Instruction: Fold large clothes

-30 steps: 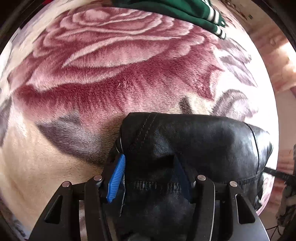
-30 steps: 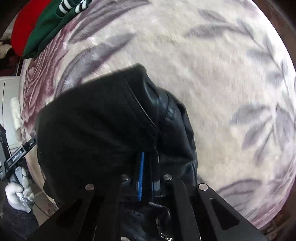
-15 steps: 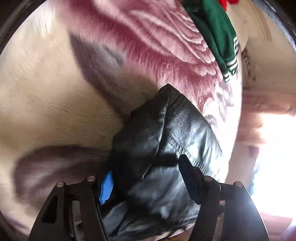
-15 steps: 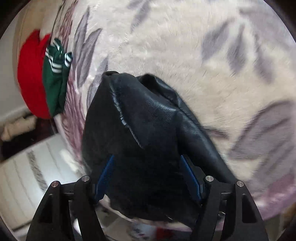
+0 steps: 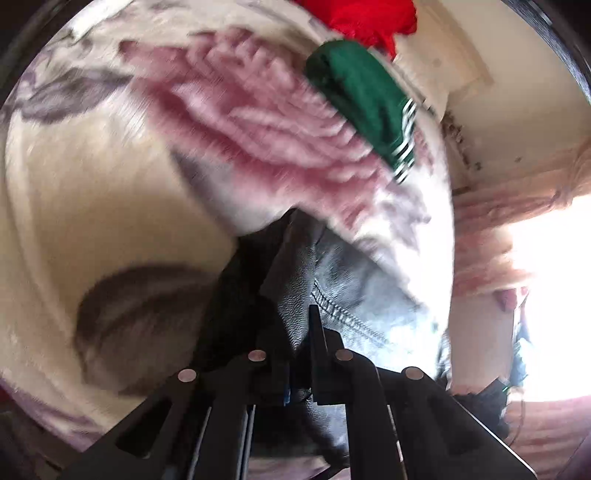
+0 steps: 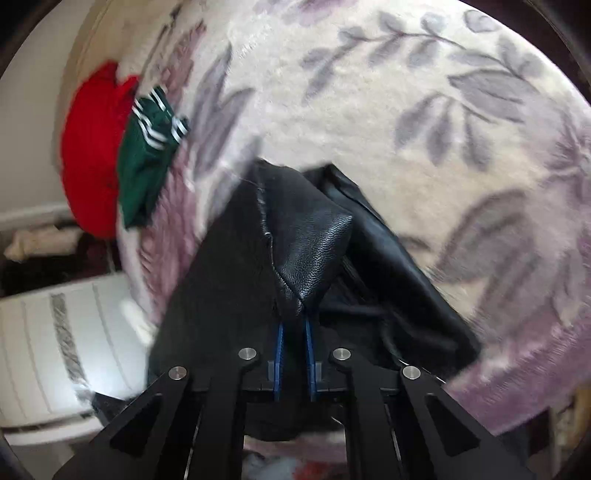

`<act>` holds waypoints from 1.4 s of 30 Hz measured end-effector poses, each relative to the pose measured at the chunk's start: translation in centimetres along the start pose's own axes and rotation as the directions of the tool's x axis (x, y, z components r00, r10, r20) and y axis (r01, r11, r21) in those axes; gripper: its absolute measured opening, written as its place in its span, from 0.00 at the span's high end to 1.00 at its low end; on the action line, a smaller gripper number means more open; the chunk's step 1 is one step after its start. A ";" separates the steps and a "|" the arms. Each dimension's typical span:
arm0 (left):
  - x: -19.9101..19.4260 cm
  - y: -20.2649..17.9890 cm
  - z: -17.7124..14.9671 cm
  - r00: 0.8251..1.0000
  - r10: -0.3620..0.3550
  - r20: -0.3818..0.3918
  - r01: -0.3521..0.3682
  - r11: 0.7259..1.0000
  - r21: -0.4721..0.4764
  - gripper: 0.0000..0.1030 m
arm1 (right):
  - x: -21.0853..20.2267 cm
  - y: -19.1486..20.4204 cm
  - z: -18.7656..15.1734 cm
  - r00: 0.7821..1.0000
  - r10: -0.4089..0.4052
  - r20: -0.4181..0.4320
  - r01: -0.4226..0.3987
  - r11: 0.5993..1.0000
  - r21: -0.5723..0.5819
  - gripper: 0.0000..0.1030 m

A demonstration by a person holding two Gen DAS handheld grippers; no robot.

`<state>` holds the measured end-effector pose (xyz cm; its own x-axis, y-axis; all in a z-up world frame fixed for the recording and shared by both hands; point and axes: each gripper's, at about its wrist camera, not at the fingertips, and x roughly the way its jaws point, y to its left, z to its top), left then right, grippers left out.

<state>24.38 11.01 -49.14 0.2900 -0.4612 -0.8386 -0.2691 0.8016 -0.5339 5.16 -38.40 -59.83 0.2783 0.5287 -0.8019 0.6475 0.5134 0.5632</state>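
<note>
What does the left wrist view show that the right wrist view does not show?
Only the left wrist view shows the big pink rose printed on the blanket and a very bright window area at the right edge. Only the right wrist view shows the grey leaf pattern and a white ribbed object beside the bed. Both show the black leather jacket pinched in closed jaws, the green garment, the red garment and the floral blanket.

Glossy grained leather jacket (image 6: 317, 251) on plush, fuzzy blanket (image 6: 388, 122).
</note>
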 end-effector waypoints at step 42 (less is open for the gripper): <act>10.0 -8.9 6.7 0.933 0.325 -0.157 -0.254 0.900 0.355 0.80 | 12.2 15.2 7.1 0.889 -0.444 -0.112 0.356 0.824 -0.440 0.84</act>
<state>35.87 1.81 -52.04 0.0391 -0.2293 -0.9726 0.0106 0.9734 -0.2291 23.43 -28.96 -62.46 -0.1201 0.3179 -0.9405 0.3212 0.9089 0.2662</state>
